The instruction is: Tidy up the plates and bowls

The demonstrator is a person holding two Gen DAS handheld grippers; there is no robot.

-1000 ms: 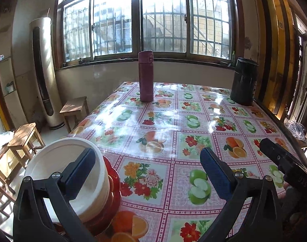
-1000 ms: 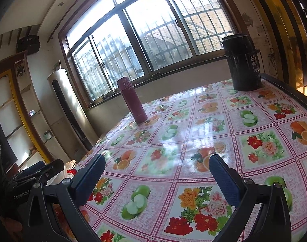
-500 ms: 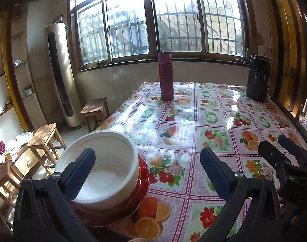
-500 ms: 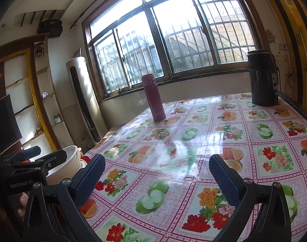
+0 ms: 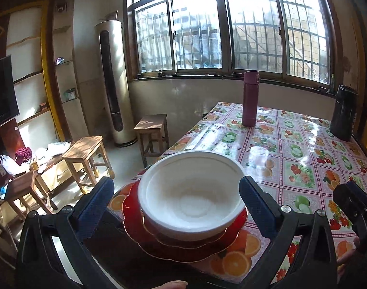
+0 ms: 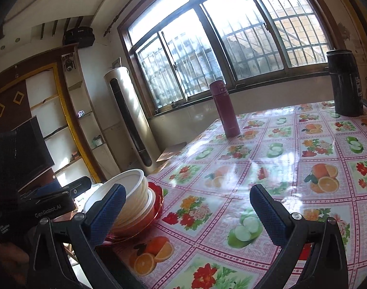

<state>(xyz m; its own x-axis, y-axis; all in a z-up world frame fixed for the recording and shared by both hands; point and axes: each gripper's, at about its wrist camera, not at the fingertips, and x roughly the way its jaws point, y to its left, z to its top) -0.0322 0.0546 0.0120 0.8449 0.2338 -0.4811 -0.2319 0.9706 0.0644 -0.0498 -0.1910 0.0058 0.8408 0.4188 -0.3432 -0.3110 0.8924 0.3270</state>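
The left tongs (image 5: 176, 198), wide open and empty, have swung to frame the white foam bowl (image 5: 190, 195) stacked on red scalloped plates (image 5: 183, 248) at 12 o'clock, ready to grasp; right tongs (image 6: 186, 208) hover open, empty.

Red plates (image 5: 145, 238): count unclear under white bowl (image 5: 190, 197). Right gripper (image 5: 357, 207): cut at frame edge, fingertips only. TV (image 5: 2, 94): left part cropped.

Both wrist cams low, windowward; shared bowl stack (image 5: 188, 197) (image 6: 132, 200).
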